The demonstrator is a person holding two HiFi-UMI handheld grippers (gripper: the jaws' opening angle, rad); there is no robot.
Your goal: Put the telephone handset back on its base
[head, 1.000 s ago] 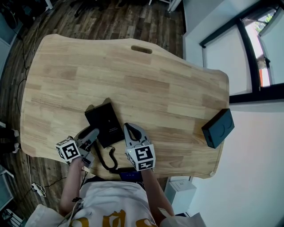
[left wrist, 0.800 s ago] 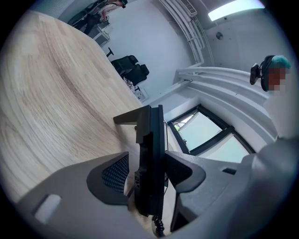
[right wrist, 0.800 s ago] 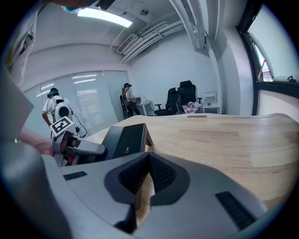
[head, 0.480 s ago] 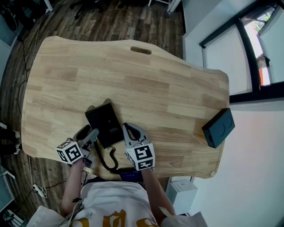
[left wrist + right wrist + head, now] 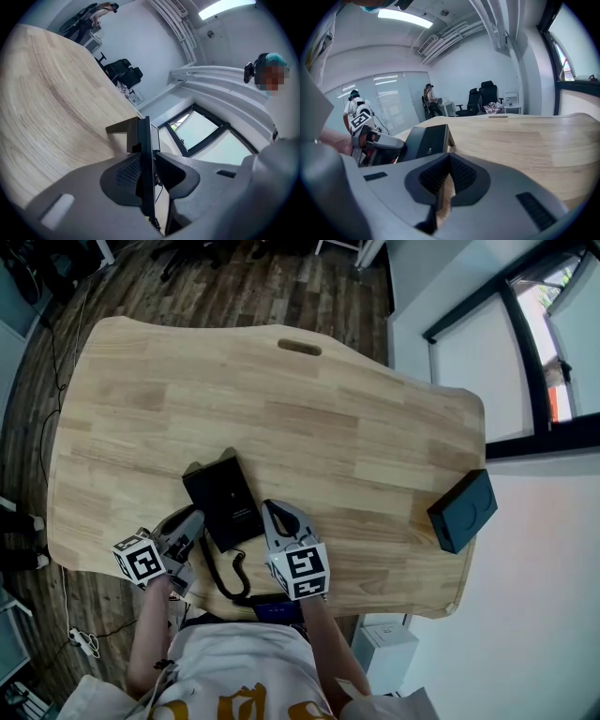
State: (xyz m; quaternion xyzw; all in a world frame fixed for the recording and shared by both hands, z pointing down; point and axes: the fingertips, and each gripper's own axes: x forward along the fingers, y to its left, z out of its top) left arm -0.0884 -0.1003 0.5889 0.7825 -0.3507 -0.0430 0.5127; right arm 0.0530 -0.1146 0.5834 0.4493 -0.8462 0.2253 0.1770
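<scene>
The black telephone base (image 5: pixel 223 501) lies flat near the front edge of the wooden table (image 5: pixel 328 409); the right gripper view also shows the base (image 5: pixel 426 140). The dark handset (image 5: pixel 176 519) is just left of the base. My left gripper (image 5: pixel 190 524) sits over it. In the left gripper view the jaws of my left gripper (image 5: pixel 149 161) have just been closing and now press on the thin black handset (image 5: pixel 143 131) from both sides. A coiled cord (image 5: pixel 230 579) loops toward the table's front edge. My right gripper (image 5: pixel 272 512) rests right of the base, shut and empty.
A dark box (image 5: pixel 461 510) sits at the table's right edge. An oval slot (image 5: pixel 300 346) is cut near the far edge. Office chairs (image 5: pixel 480 98) and a person (image 5: pixel 429 96) stand far behind the table. A window frame (image 5: pixel 525 343) runs along the right.
My left gripper has shifted slightly to the left beside the base. The right gripper and the base have not moved.
</scene>
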